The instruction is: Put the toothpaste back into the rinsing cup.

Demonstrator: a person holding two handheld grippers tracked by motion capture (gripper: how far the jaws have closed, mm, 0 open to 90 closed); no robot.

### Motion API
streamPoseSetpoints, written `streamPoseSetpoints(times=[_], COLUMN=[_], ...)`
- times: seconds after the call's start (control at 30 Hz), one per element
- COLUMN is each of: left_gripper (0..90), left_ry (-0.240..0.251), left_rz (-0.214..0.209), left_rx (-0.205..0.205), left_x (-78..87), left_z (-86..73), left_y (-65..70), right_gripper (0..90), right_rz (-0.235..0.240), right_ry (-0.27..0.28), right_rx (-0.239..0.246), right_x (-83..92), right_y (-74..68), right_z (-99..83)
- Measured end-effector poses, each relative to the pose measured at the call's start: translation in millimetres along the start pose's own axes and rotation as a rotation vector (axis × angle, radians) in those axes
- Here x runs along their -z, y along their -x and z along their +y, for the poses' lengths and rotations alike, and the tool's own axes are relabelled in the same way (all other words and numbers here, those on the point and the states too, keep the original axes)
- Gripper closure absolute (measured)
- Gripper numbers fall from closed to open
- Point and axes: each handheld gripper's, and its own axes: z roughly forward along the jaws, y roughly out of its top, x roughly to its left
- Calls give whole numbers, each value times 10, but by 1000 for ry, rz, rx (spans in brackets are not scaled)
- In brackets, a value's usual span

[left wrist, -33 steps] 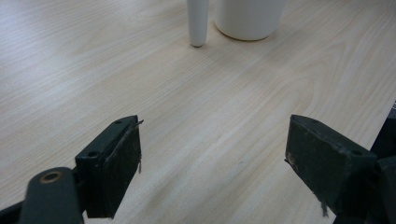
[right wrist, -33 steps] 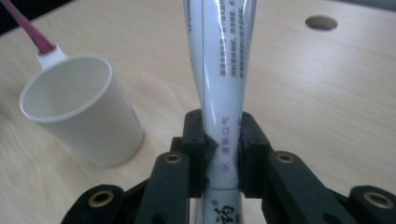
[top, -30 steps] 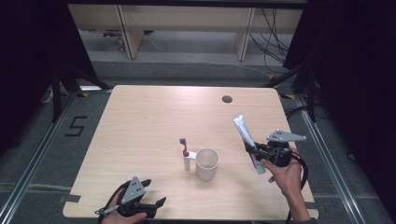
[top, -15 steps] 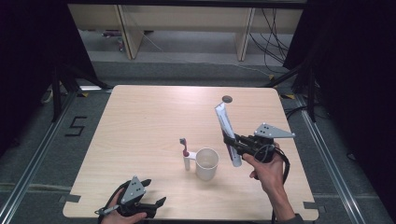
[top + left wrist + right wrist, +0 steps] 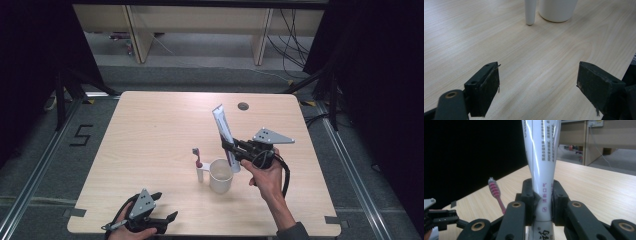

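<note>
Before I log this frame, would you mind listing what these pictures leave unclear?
- Toothpaste tube: its top is cut off by the upper edge of the right gripper view, and its cap end is hidden behind the right tongs.
- Cup: cropped by the top edge of the left gripper view; its inside is not visible.
- Toothbrush: too small in the high view to tell what keeps it upright.
- Left tongs: open on nothing.

Toothpaste tube (image 5: 223, 131) in right tool (image 5: 235, 148)

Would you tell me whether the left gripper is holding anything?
No, the left gripper has its jaws spread wide apart with just bare table between them.
</note>
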Motion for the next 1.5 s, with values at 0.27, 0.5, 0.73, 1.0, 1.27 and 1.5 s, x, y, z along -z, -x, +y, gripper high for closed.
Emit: streamPoseSetpoints(times=[0.27, 0.5, 0.73, 1.0, 1.27, 1.5], left_gripper=[179, 179, 179, 179, 179, 179], left_ry=[16, 11, 15, 12, 14, 13], left_rz=[-7, -6, -7, -4, -7, -6], left_rx=[18, 10, 14, 17, 14, 15], left_x=[-6, 0, -4, -7, -3, -5], left_z=[-4, -2, -4, -6, -6, -6], left_y=[10, 4, 12, 17, 13, 17], right_gripper=[769, 768, 767, 765, 762, 758], right_rz=[1, 19, 32, 49, 54, 40], right_ry=[7, 12, -2, -19, -53, -79], right_rx=[-27, -34, -54, -23, 22, 67], right_x=[-125, -184, -184, -218, -247, -247], right_y=[12, -5, 2, -24, -10, -18], right_z=[-72, -164, -289, -408, -490, -556])
